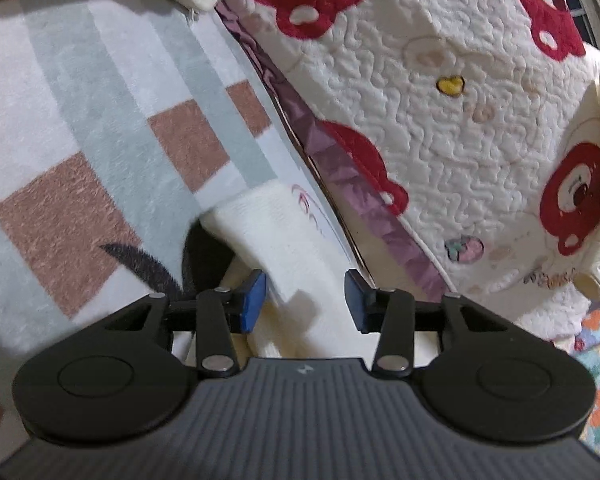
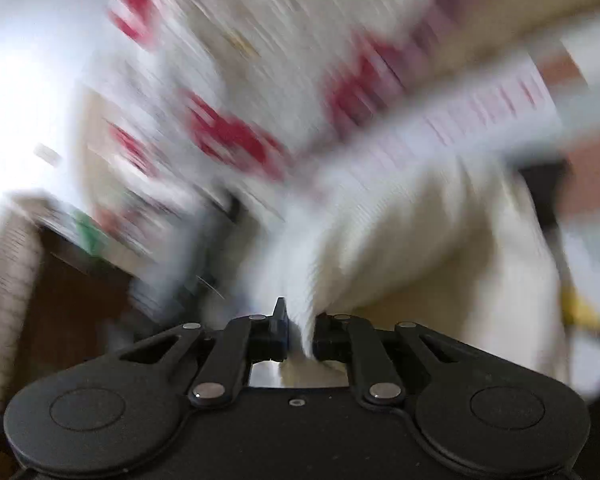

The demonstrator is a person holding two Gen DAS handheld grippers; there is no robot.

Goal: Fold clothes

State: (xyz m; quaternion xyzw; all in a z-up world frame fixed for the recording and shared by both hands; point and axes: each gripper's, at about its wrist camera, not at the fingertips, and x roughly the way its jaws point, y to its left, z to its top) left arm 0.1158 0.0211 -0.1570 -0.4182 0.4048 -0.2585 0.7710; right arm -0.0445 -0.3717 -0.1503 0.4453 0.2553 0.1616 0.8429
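White knit garment [image 2: 400, 240] pinched in right tongs [image 2: 302, 336], loose between parted left tongs [image 1: 305, 300]; red lettering illegible.

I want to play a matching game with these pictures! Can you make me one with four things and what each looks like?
Things:
1. rug
2. quilt
3. left gripper
4. right gripper

Looks:
A. jaws pinched on white cloth
B. cream with red bears
C. jaws apart, white garment between them
D. pale green, white and brown blocks

Pairs: 1-D, 2-B, 3-C, 4-A
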